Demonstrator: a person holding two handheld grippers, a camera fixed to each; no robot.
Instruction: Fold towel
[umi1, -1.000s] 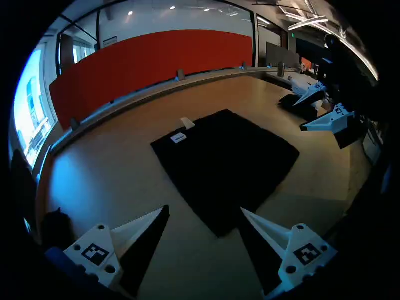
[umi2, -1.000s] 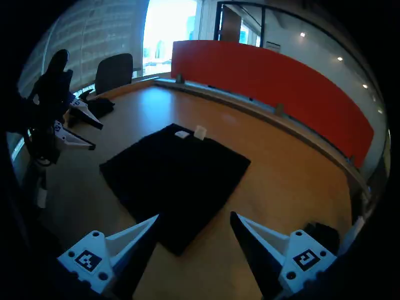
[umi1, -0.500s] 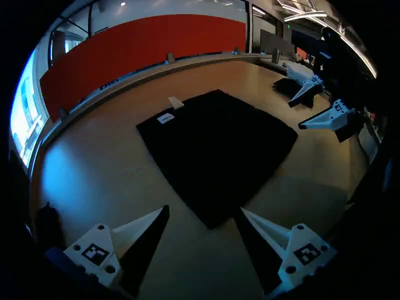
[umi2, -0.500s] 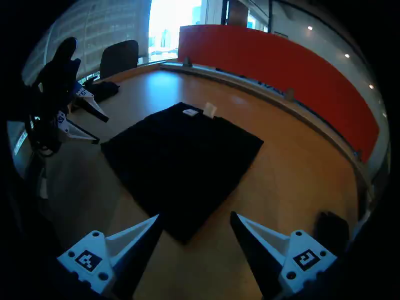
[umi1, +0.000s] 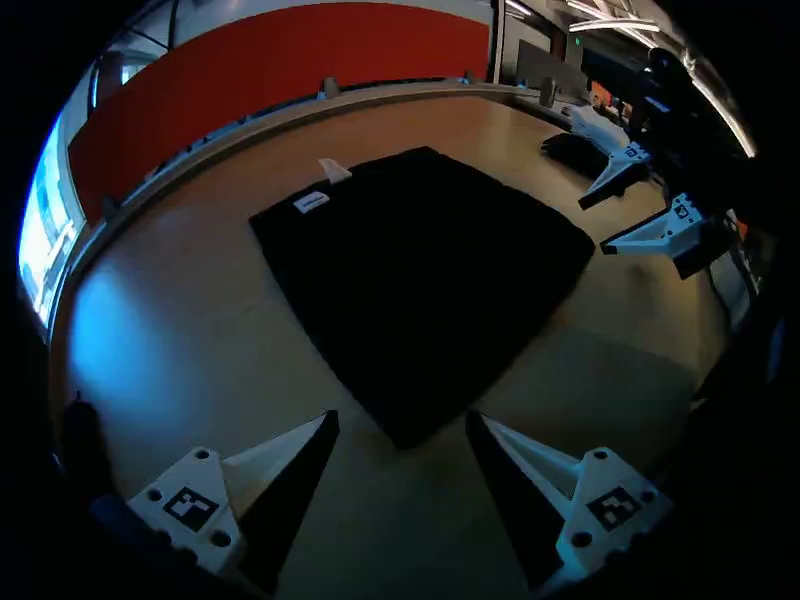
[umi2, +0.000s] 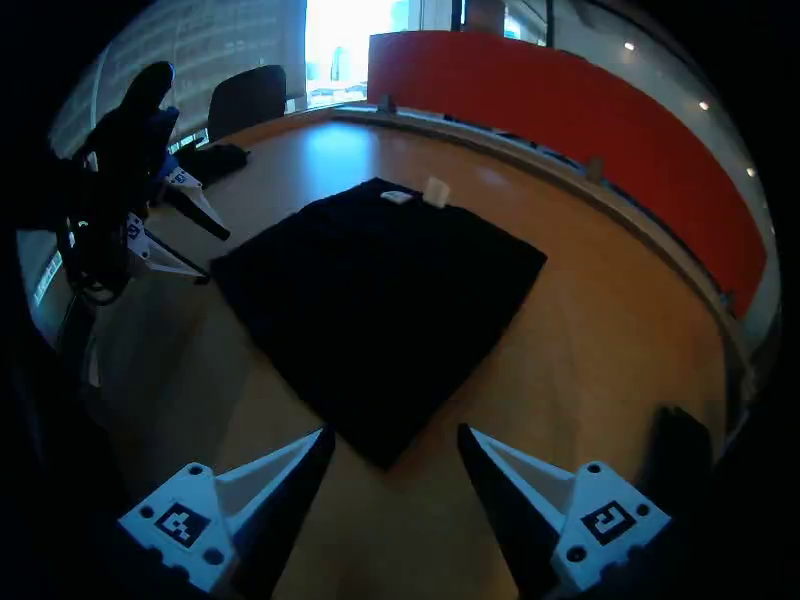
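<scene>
A black towel (umi1: 420, 270) lies flat on the wooden table (umi1: 180, 330), with a white tag (umi1: 311, 201) near its far corner. My left gripper (umi1: 400, 420) is open, hovering just short of the towel's near corner, nothing between its fingers. In the right gripper view the same towel (umi2: 380, 290) spreads ahead, and my right gripper (umi2: 393, 432) stands open right at its near corner. The right gripper (umi1: 640, 205) also appears at the right of the left gripper view, beside the towel's edge. The left gripper (umi2: 175, 230), held by a dark-sleeved hand, appears at the left of the right gripper view.
A long red partition (umi1: 280, 70) runs behind the table's far edge. A dark office chair (umi2: 245, 100) stands at the back left, with a dark bundle (umi2: 215, 160) on the table near it. A small dark object (umi2: 682, 440) sits by the table's right edge.
Both grippers have moved forward and lower toward the towel, whose near corners now lie closer to the fingertips. The towel itself has not moved, and both grippers stayed open.
</scene>
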